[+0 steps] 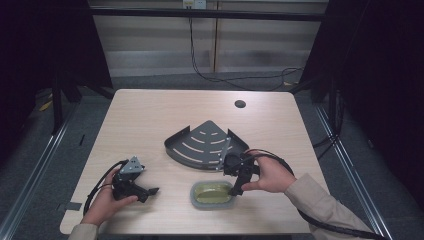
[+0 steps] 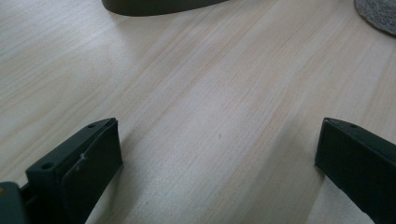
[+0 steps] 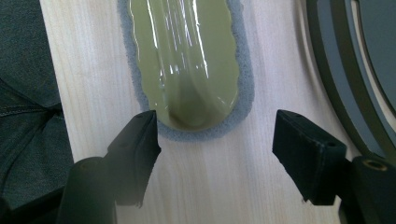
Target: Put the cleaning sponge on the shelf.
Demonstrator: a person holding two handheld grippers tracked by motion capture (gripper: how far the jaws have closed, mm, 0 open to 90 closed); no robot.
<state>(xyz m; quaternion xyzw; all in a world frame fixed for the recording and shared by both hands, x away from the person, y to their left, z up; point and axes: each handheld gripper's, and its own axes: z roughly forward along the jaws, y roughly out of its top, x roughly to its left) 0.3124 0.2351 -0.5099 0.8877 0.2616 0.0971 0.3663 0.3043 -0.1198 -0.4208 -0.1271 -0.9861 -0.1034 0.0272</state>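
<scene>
Two things lie on the pale wooden table (image 1: 150,120) in the high view: a dark metal corner shelf (image 1: 202,142) with curved slots at the centre of the frame, and just below and right of centre a grey-rimmed sponge (image 1: 212,194) with a glossy yellow-green top. The shelf's lower right edge lies near the sponge, with a strip of bare wood between them. A round cable hole (image 1: 240,104) sits in the tabletop toward the upper right, well apart from both. Nothing stands between the grippers and the sponge.

In the high view the right gripper (image 1: 235,189) points down at the sponge's right end, its body close beside the shelf's lower right corner. In the right gripper view its jaws are parted wide, one at lower left and one at lower right, with the sponge's (image 3: 187,65) rounded near end just above the gap between them; the left jaw tip overlaps the grey rim, though whether it touches is unclear. The pads press on nothing. The shelf's (image 3: 355,70) curved rim runs along the right edge of that view.

At lower left in the high view the left gripper (image 1: 152,190) lies low over bare wood, well apart from the sponge. In the left gripper view its jaws are spread wide with only tabletop between them, gripping nothing.
</scene>
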